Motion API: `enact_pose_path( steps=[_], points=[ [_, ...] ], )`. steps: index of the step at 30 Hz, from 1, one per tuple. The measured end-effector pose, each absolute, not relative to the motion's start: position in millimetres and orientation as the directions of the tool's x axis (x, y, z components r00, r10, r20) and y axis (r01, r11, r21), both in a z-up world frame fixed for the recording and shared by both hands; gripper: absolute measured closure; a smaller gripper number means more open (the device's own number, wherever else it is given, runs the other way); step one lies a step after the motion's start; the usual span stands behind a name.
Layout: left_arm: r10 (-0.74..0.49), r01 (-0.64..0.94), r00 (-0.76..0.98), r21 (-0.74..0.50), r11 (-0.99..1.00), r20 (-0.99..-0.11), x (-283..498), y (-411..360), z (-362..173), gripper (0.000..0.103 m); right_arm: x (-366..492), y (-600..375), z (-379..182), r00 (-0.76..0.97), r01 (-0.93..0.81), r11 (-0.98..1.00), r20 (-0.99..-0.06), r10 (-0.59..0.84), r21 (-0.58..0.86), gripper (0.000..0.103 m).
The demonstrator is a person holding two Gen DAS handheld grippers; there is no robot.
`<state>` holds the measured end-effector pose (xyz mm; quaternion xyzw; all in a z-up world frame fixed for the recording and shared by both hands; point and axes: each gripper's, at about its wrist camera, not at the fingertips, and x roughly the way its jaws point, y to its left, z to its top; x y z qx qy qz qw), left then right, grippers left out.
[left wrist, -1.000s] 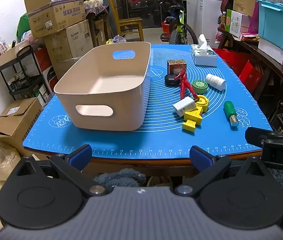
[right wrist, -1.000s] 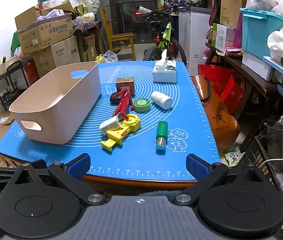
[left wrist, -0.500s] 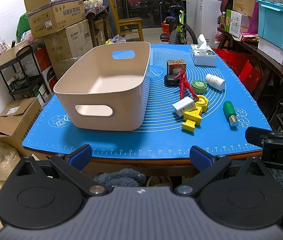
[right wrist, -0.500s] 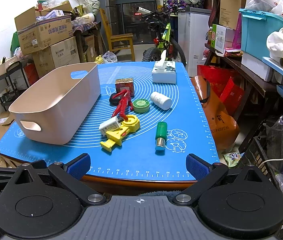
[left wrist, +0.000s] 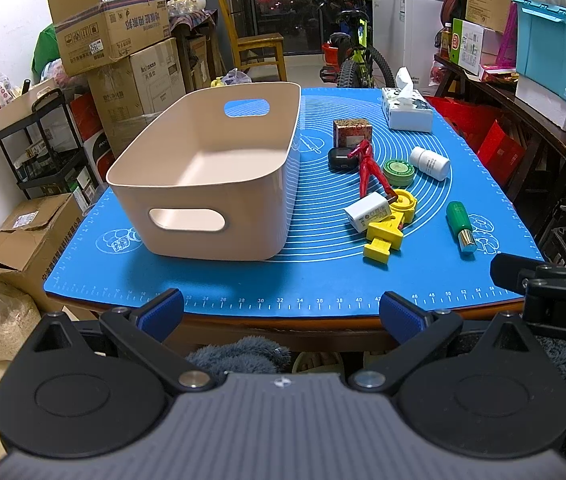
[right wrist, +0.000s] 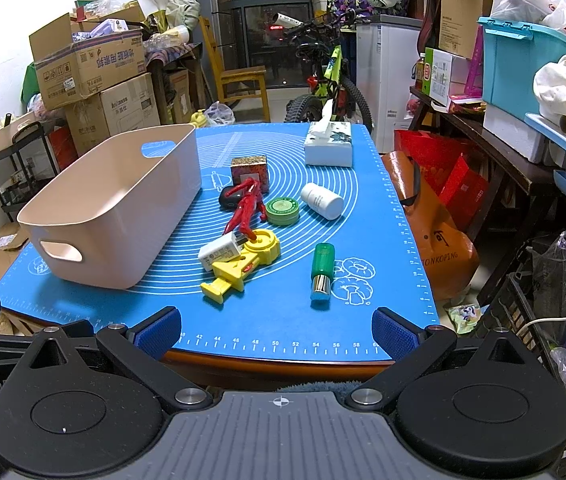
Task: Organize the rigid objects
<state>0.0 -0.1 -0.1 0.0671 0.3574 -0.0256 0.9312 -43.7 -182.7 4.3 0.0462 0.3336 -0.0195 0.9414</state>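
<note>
1. Left wrist view: the left gripper (left wrist: 281, 306) hovers at the near edge of the surface (left wrist: 283, 322), fingers (left wrist: 161, 312) spread wide and holding nothing.
2. Right wrist view: the right gripper (right wrist: 277, 328) also hangs at the near edge, fingers (right wrist: 393, 332) wide apart and empty.
3. On the blue mat (left wrist: 315, 276), the empty beige bin (left wrist: 211, 176) stands left, its long axis running away from the cameras.
4. Right of it lie the loose things: a yellow toy (right wrist: 243, 266) with its long axis diagonal, its round end far-right, touching a white charger (right wrist: 219, 254); a red figure (right wrist: 247, 204) stretched from near-left to far-right; a green cylinder (right wrist: 322, 272) pointing its metal end toward the cameras.
5. Farther back sit a green tin (right wrist: 282, 211), a white bottle (right wrist: 322, 201) on its side, a black case (right wrist: 230, 197), a patterned box (right wrist: 250, 173) and a tissue box (right wrist: 329, 146).
6. Compared with a second ago, nothing on the mat has shifted and both grippers are where they were.
7. Nothing stands between the grippers and the loose things.
</note>
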Motion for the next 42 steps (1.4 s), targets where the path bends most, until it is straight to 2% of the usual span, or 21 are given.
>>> enact_pose_path(
  steps=[42],
  points=[
    [-0.005, 0.095, 0.740, 0.098, 0.991, -0.672, -1.4, -0.7, -8.3, 0.000, -44.0, -180.7, 4.5, 0.779, 0.070, 0.995, -0.627, -0.010, 0.071, 0.002]
  ],
)
